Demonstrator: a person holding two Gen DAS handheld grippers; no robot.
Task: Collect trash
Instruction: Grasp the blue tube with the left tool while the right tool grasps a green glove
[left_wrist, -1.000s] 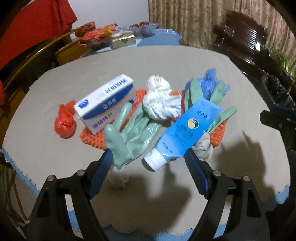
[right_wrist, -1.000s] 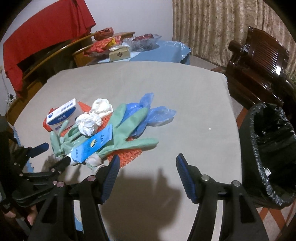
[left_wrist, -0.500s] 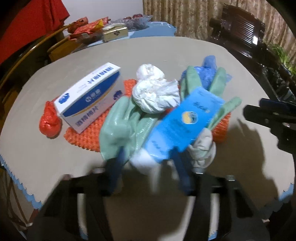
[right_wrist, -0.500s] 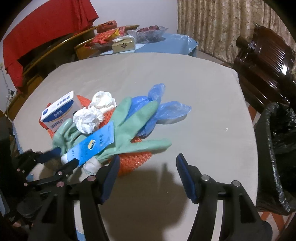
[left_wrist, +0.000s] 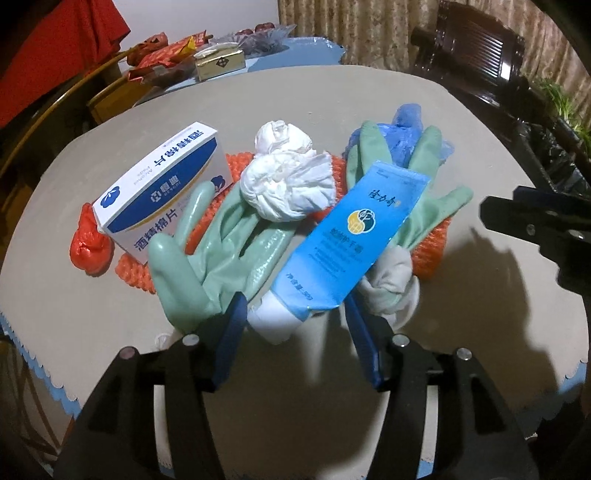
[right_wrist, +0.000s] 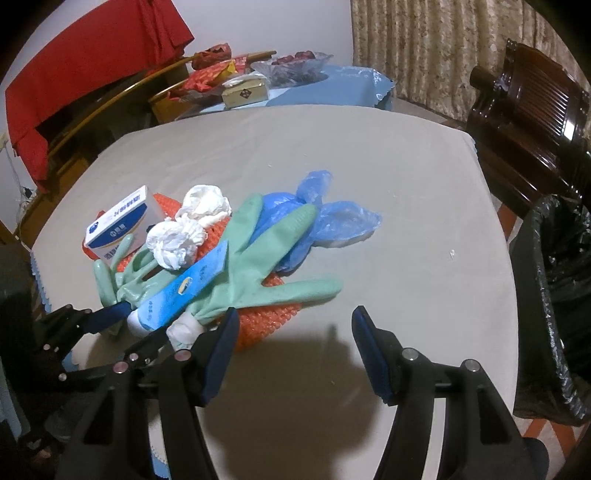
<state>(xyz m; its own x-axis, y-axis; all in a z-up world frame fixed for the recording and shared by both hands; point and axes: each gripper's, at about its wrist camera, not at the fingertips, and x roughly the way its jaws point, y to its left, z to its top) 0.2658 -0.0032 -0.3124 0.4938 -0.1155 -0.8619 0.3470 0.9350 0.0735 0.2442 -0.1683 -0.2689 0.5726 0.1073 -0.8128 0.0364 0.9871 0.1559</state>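
A trash pile lies on the beige table (right_wrist: 406, 206). A blue tube (left_wrist: 347, 243) rests across two green gloves (left_wrist: 207, 258), beside crumpled white tissue (left_wrist: 288, 184), a white-and-blue box (left_wrist: 162, 192), orange mesh (left_wrist: 428, 254) and a red wad (left_wrist: 90, 247). My left gripper (left_wrist: 295, 306) straddles the tube's white cap end. Its jaws are opening, and a gap shows on both sides of the cap. Over bare table just in front of the pile, my right gripper (right_wrist: 295, 314) is open with nothing between its fingers. Thin blue plastic (right_wrist: 332, 218) pokes out behind the gloves.
A bin lined with a black bag (right_wrist: 554, 295) stands off the table's right edge. A dark wooden chair (right_wrist: 528, 110) is behind it. A second table (right_wrist: 332, 88) at the back carries packets and a gold box. Red cloth (right_wrist: 74, 74) hangs at the left.
My left gripper has come in low to the tube's cap end, with its jaws narrower than a second ago. The right gripper has drifted closer to the pile, its opening unchanged.
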